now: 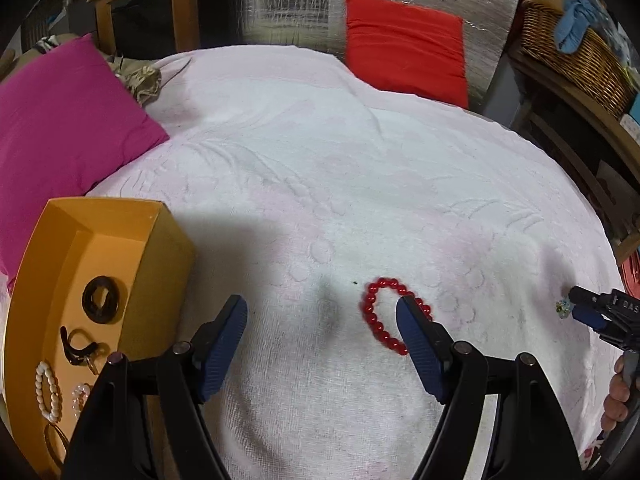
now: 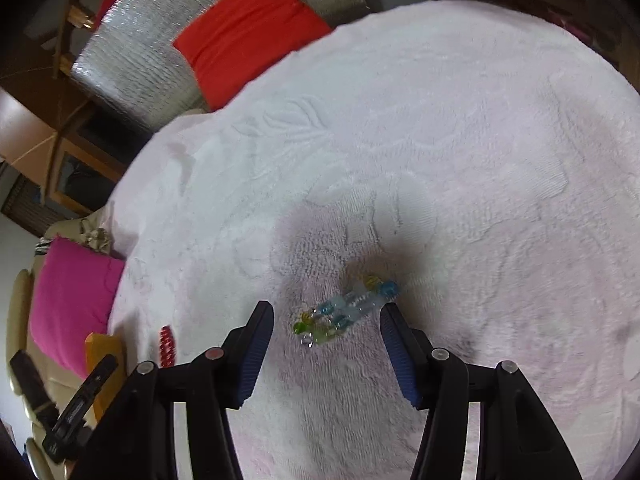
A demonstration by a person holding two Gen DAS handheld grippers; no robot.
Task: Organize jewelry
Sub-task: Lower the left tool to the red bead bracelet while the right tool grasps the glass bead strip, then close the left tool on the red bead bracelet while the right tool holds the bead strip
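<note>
The left claw [image 1: 322,322] has two black arms with round silver screws. Its fingers [image 1: 416,344] wear dark blue pads with tiny ridges. The right claw [image 2: 328,332] looks the same: black arms, silver screws, ribbed blue pads. Seen from the side, it has small white letters.

Both cams look steeply down along their own jaws, close above the white towel [image 1: 320,160]. Left cam faces ahead to the red cushion [image 1: 404,44]; right cam is rolled, cushion up-left of its claw. Shared: towel, both cushions, red bead bracelet [image 1: 380,312], orange box [image 1: 120,216].
</note>
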